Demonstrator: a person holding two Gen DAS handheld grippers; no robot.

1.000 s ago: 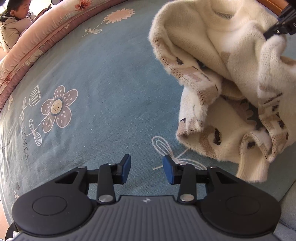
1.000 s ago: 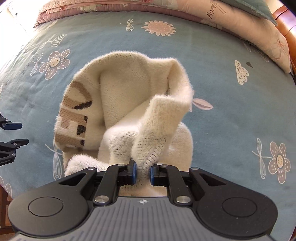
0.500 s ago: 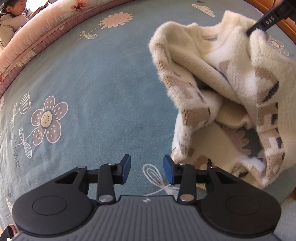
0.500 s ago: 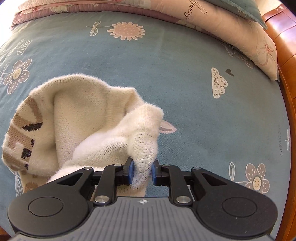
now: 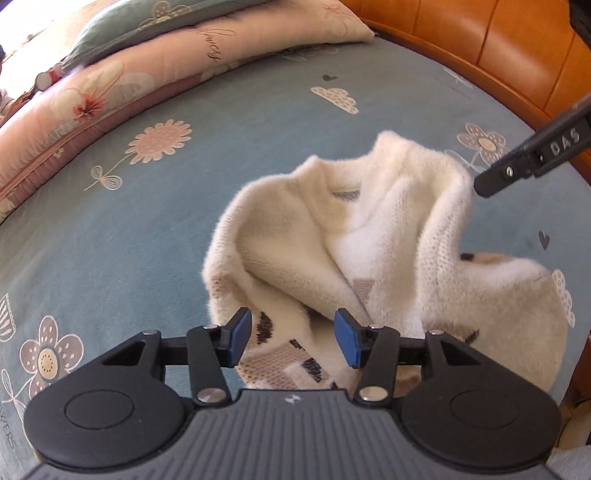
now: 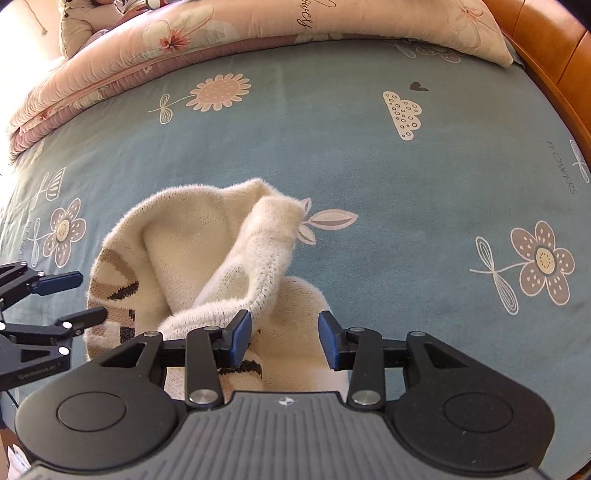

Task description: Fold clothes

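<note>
A cream knitted sweater (image 5: 373, 258) with brown and black pattern bands lies crumpled on a bed covered by a blue sheet (image 6: 332, 155) printed with flowers and clouds. It sits near the bed's near edge, its collar turned up and one sleeve folded over the body.

The left gripper (image 5: 291, 338) hovers over the patterned hem at the sweater's near side. Its jaws are opening; the blue pads stand apart with the knit visible below the gap, and neither pad presses on the fabric. The right gripper (image 6: 284, 339) is above the other side of the garment. Its jaws are opening too: the sleeve's ribbed edge lies against the left pad, while the right pad stands clear of it, so the knit is loose between them.

A pink flowered quilt (image 6: 155, 55) and a pillow (image 5: 155, 26) are piled along the far side of the bed. An orange wooden headboard (image 5: 480, 55) borders the right side.
</note>
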